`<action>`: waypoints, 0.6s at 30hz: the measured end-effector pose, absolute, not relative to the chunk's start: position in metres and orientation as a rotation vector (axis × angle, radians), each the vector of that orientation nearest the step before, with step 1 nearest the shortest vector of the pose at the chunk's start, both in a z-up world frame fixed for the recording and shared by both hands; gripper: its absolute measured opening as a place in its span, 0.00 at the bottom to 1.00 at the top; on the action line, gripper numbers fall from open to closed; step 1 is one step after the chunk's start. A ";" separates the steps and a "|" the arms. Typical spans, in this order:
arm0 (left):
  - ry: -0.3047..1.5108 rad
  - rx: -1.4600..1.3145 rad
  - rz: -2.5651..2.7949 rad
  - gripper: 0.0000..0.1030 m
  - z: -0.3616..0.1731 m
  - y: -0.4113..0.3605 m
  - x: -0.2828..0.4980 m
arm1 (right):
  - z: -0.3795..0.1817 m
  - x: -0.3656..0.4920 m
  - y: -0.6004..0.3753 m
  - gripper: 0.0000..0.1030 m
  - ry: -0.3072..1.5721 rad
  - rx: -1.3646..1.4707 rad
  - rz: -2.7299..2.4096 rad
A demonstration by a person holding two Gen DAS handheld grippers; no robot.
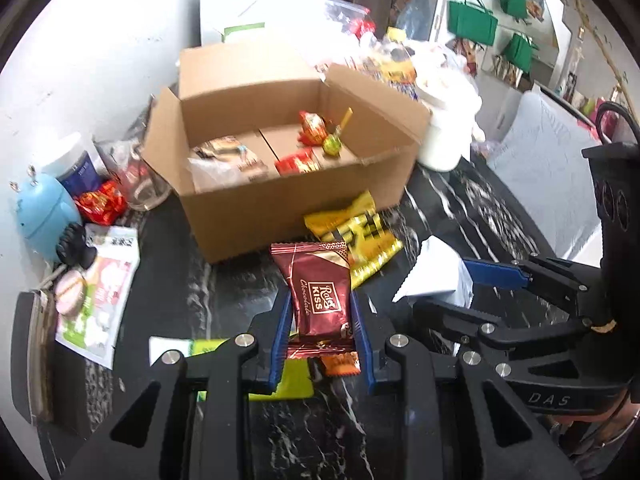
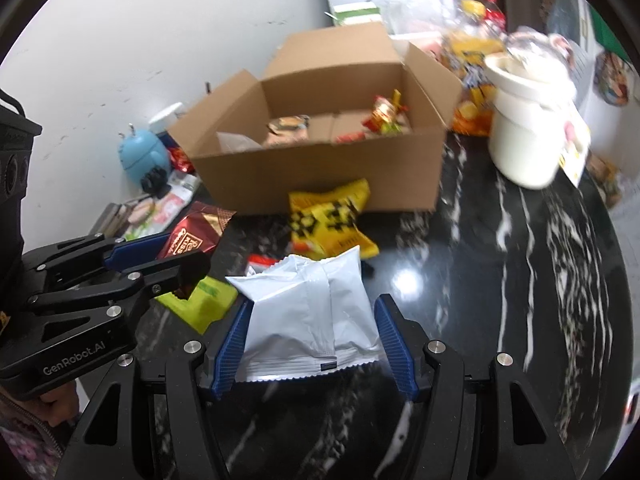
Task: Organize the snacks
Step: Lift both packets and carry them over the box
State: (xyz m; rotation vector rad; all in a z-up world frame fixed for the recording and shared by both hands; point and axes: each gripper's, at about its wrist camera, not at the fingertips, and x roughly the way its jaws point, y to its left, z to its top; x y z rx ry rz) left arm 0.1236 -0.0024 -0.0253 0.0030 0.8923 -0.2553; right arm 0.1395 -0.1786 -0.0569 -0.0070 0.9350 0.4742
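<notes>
My left gripper (image 1: pixel 320 308) is shut on a dark red chocolate packet (image 1: pixel 316 292), lifted above the black marble table. That packet (image 2: pixel 196 232) and the left gripper (image 2: pixel 176 256) also show at the left of the right wrist view. My right gripper (image 2: pixel 312 320) is shut on a white snack pouch (image 2: pixel 308 312), whose corner (image 1: pixel 436 276) appears in the left wrist view beside the right gripper (image 1: pixel 452 284). Ahead stands an open cardboard box (image 1: pixel 280 200) (image 2: pixel 320 168) holding several snacks, among them red wrappers (image 1: pixel 310 128) and a green lollipop (image 1: pixel 332 146).
A yellow snack bag (image 1: pixel 356 236) (image 2: pixel 332 220) leans at the box's front. A lime-green packet (image 2: pixel 200 300) and an orange one (image 1: pixel 340 364) lie under the grippers. A white jar (image 2: pixel 528 128), a blue toy (image 1: pixel 44 216) and more packets (image 1: pixel 100 292) crowd the sides.
</notes>
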 end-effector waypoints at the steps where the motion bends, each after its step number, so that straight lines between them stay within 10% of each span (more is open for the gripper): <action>1: 0.878 -0.001 -0.252 0.28 -0.020 0.000 0.126 | -0.053 0.142 -0.176 0.60 0.927 -0.017 0.479; 18: 0.706 -0.026 -0.241 0.28 0.041 0.022 0.187 | 0.012 0.210 -0.160 0.60 0.794 -0.060 0.507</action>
